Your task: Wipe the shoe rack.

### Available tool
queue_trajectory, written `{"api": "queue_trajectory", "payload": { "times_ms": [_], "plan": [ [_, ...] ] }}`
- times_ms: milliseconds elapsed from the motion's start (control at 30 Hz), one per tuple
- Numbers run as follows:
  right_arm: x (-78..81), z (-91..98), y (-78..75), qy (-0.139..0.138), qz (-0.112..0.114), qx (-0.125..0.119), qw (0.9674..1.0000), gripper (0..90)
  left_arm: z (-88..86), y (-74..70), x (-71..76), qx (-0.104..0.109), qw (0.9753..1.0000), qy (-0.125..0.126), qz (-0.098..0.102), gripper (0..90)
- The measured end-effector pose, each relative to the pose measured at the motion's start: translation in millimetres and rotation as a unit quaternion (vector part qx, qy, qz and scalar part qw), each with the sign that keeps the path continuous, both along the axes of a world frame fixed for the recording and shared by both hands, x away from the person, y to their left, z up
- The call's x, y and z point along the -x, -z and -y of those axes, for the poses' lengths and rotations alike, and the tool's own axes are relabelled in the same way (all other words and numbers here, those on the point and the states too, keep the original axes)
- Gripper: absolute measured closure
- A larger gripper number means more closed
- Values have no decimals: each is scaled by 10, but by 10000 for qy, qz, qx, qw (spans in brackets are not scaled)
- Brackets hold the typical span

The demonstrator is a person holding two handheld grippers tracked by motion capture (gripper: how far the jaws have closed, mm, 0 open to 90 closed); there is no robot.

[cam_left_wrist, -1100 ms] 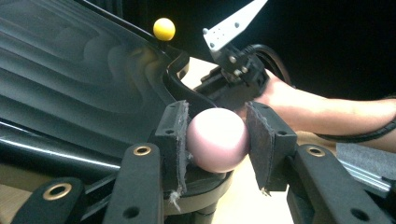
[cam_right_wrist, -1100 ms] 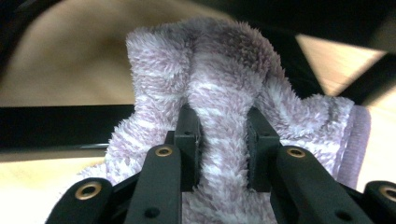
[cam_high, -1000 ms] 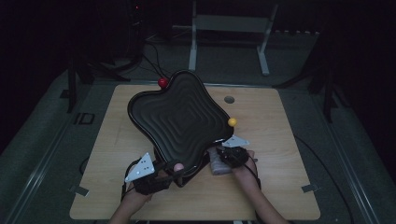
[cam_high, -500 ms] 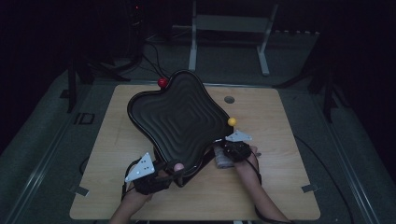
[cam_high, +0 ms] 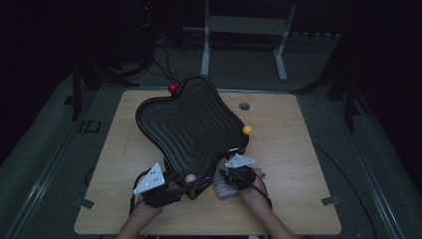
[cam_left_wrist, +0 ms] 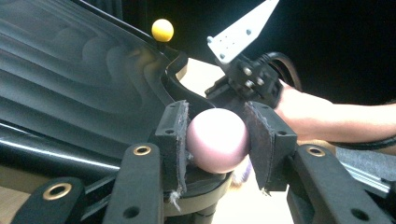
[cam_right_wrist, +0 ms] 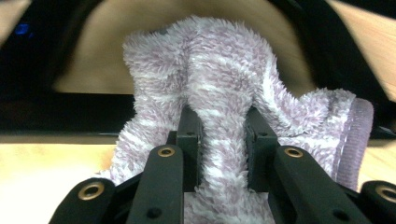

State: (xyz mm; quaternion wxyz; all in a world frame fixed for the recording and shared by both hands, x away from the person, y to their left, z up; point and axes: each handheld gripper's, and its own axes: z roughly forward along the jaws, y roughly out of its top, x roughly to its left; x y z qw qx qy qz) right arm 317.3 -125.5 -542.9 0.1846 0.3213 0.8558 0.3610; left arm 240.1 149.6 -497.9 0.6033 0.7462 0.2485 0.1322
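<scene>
On the wooden desk sits a big black tray with wavy steps inside it. The tray has round knobs at its corners: a red ball at the far corner, a yellow ball at the right corner, and a pink ball at the near corner.

The left claw is at the near corner of the tray. Its two black jaws are closed on the pink ball, one pad on each side, pressing on it. In the left claw's own view the tray spreads out to the left, and the yellow ball peeks over its far edge.

The right claw is just to the right, near the tray's near right edge. It is closed tight on a fluffy purple and white cloth. The cloth is squeezed between the jaws and puffs out above them. In the high view the cloth rests on the desk just beside the tray's edge.
</scene>
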Motion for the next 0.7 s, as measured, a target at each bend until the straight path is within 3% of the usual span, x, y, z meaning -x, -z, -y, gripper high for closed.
{"api": "queue_trajectory", "payload": {
  "times_ms": [200,333,367,433,500,600,700],
  "plan": [
    [199,-210,-10,-522,-35,-25,9986,723,2,-1,1,-5,10000,-6,-2,604],
    [282,-300,-36,-1060,-370,-287,9933,722,1,-2,2,-6,10000,-8,-3,604],
    [315,-332,-44,-1176,-366,-339,9918,722,1,-3,2,-13,10000,-10,-4,604],
    [385,-402,-58,-1262,-225,-382,9910,722,1,-3,3,-14,10000,-10,-7,604],
    [406,-458,-32,-1296,-37,-177,9914,723,-2,-4,2,-22,10000,-3,-14,604],
    [338,-426,-14,-1253,-191,-262,9916,716,-3,-5,3,-26,10000,-2,-20,604],
    [279,-361,-1,-1162,-148,-235,9928,712,-5,-5,3,-25,10000,1,-20,604]
  ]
}}
